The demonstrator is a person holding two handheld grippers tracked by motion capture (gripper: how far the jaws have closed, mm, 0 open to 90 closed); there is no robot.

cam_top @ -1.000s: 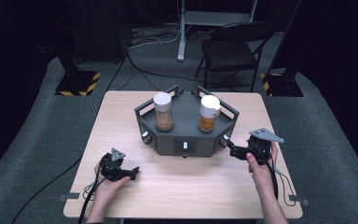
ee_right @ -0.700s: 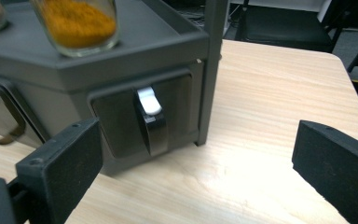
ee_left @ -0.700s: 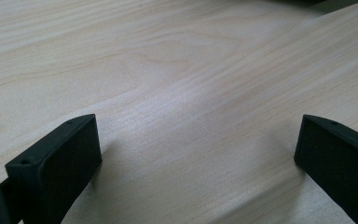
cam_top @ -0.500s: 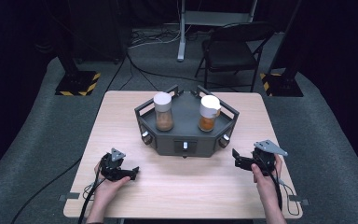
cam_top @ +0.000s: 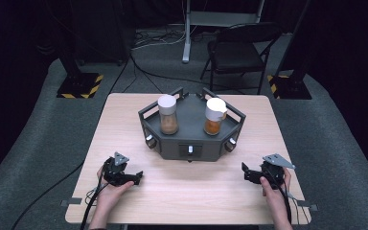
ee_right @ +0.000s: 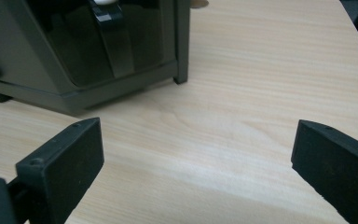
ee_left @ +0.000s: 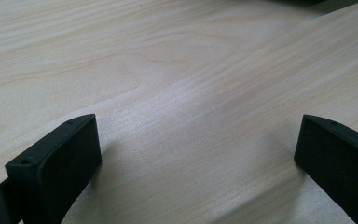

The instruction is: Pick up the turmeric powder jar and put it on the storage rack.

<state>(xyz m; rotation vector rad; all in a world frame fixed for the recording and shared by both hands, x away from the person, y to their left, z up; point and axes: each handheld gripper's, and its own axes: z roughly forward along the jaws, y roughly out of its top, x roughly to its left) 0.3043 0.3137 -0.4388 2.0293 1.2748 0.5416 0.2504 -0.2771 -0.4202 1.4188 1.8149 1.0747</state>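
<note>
Resting low on the desk (cam_top: 187, 189), my left claw (cam_top: 135, 178) and right claw (cam_top: 246, 173) both gape wide, gripping nothing. Bare wood lies between them. At 12 o'clock the dark tray (cam_top: 191, 146) blocks forward travel, carrying two jars (cam_top: 167, 115) side by side; its corner stands near my right claw.

A tray (cam_top: 191, 143) sits mid-table (cam_top: 124, 120) holding two jars, one left (cam_top: 167, 115), one right (cam_top: 214, 116); the left gripper (cam_top: 136, 178) rests near-left, the right gripper (cam_top: 247, 174) near-right
</note>
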